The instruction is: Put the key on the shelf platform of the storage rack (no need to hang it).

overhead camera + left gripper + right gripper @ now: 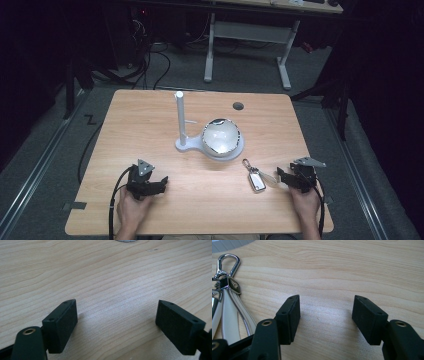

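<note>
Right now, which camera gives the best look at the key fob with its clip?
The high view: the whole key fob lies on the table beside the right gripper. The right gripper view shows its clip and strap, cut off at the edge. The left gripper view looks at wood.

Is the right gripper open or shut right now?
Open. The right gripper has its jaws spread wide over bare table, nothing between them; the key fob lies beside it, untouched.

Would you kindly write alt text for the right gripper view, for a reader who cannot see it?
The right gripper rests low over a light wooden table, its two black jaws open with bare wood between them. A key fob with a silver carabiner clip lies on the table just left of the jaws, untouched.
</note>
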A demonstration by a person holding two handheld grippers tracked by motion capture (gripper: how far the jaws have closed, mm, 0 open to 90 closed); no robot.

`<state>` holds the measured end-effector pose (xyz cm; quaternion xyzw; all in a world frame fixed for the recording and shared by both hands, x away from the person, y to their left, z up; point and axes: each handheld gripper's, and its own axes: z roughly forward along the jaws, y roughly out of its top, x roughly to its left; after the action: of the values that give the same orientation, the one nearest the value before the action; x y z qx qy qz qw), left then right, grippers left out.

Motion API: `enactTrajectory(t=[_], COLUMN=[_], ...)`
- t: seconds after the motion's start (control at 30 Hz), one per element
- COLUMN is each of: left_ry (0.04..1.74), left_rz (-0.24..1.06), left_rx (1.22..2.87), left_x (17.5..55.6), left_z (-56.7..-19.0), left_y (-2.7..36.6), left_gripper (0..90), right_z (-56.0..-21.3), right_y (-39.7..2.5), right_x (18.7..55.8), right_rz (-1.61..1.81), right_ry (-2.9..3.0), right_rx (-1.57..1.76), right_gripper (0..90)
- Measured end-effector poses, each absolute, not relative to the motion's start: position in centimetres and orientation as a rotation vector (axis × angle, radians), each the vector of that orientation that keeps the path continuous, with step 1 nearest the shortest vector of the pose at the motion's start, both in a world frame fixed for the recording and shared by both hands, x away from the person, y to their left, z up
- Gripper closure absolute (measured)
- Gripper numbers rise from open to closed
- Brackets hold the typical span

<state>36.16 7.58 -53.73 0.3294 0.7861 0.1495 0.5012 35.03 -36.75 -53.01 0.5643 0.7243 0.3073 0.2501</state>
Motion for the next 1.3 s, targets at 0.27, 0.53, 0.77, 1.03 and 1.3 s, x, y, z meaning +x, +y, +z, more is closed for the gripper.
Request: enactTrajectory(t=[0.27, 0.53, 0.77, 1.03, 1.3], left_ry=[1.898, 1.898, 1.907, 1.910, 1.902], left_rz=[0.359, 0.364, 0.361, 0.361, 0.362], left_rx=[0.803, 0.804, 0.792, 0.787, 0.797], left_x=[36.19, 36.22, 36.08, 36.09, 36.09], left_z=[-53.75, -53.77, -53.73, -53.71, -53.74], left_y=[7.56, 7.58, 7.62, 7.62, 7.66], left_gripper=[17.0, 16.6, 16.4, 16.4, 16.4], right_z=[-53.02, -53.03, -53.02, -53.01, -52.61], right_y=[-36.73, -36.69, -36.68, -36.72, -37.02], right_x=[34.96, 34.94, 34.95, 34.85, 34.53], right_rz=[0.835, 0.834, 0.834, 0.832, 0.837], right_ry=[1.969, 1.964, 1.965, 1.963, 1.948], right_rx=[1.537, 1.540, 1.541, 1.542, 1.593], right_gripper=[39.5, 39.4, 39.8, 39.7, 43.8])
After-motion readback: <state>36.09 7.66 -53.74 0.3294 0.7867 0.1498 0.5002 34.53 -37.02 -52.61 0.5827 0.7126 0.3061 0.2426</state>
